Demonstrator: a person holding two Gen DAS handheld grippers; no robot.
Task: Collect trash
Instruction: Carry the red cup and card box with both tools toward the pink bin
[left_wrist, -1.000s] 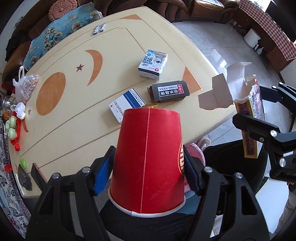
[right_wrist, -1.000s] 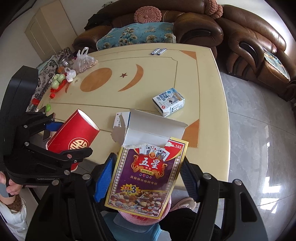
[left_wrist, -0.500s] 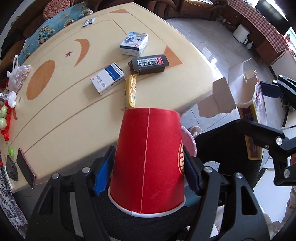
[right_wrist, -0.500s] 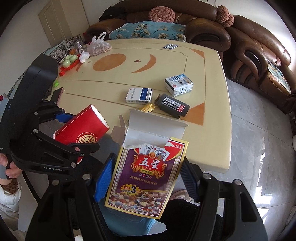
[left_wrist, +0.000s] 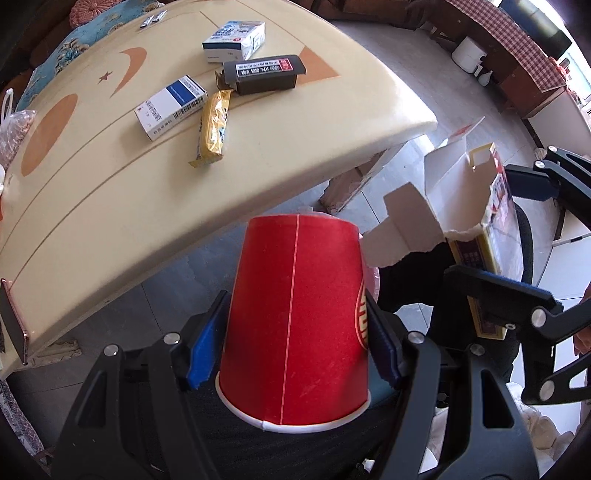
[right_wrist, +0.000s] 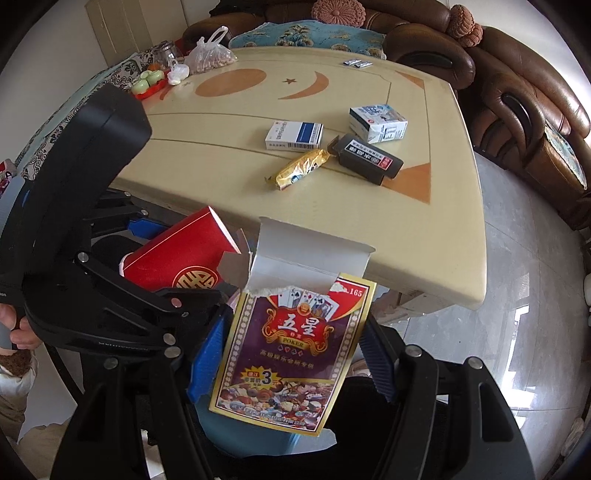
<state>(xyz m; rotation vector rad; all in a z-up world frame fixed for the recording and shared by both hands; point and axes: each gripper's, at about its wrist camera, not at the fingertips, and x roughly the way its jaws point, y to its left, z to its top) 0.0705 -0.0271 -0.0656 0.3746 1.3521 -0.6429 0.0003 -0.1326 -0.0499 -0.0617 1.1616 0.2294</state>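
Both loads now off the table edge: upturned red paper cup (left_wrist: 295, 325) and torn-open purple-and-gold playing-card box (right_wrist: 291, 350) hang lower, over floor, beside the cream tabletop (left_wrist: 110, 206). Gold snack wrapper (left_wrist: 214, 127) newly visible.

A home living room: brown leather sofas (right_wrist: 517, 92) around a cream table (right_wrist: 424, 229), tiled floor (right_wrist: 524, 295).

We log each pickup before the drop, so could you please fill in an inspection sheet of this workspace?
Surface: cream table, moon and star inlays.
Job's things: red cup and torn card box held off the table; wrapper, three boxes on it.
Clutter: nut bag, phone at edge.
Grippers: left gripper shut on cup; right gripper shut on card box.
Cables: nothing seen.
Surroundings: brown sofa, tiled floor.
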